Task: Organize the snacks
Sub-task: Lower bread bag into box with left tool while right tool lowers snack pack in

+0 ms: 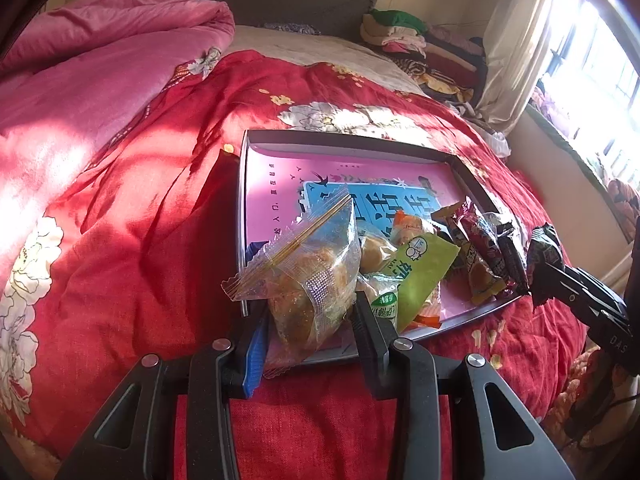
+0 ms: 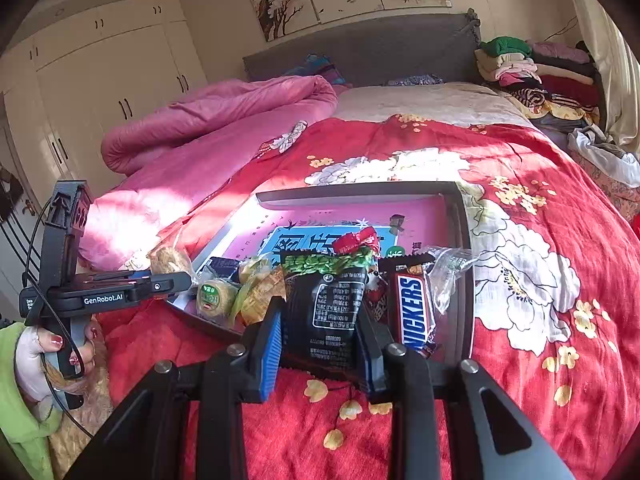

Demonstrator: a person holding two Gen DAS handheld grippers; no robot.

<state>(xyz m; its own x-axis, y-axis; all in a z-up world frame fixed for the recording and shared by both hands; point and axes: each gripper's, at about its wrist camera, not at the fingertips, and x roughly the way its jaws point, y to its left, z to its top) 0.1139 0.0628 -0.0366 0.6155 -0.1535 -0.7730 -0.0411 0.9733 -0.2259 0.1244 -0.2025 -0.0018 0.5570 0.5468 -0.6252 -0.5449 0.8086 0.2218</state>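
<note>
A grey tray (image 1: pixel 243 184) with a pink printed liner lies on the red floral bedspread; its rim (image 2: pixel 466 240) also shows in the right wrist view. My left gripper (image 1: pixel 310 312) is shut on a clear bag of brown pastry (image 1: pixel 316 276), held over the tray's near left corner. My right gripper (image 2: pixel 320 328) is shut on a black and green snack packet (image 2: pixel 328 300), held at the tray's near edge. The same black packet (image 1: pixel 544 252) shows in the left wrist view. Several snacks lie in the tray, among them a green sachet (image 1: pixel 424 268) and a Snickers bar (image 2: pixel 414 312).
A rolled pink duvet (image 2: pixel 216 120) lies at the back left of the bed. Folded clothes (image 2: pixel 532 72) are stacked by the headboard at right. A hand (image 2: pixel 48 344) with a green sleeve holds the left gripper's handle. A window (image 1: pixel 592 60) lights the right side.
</note>
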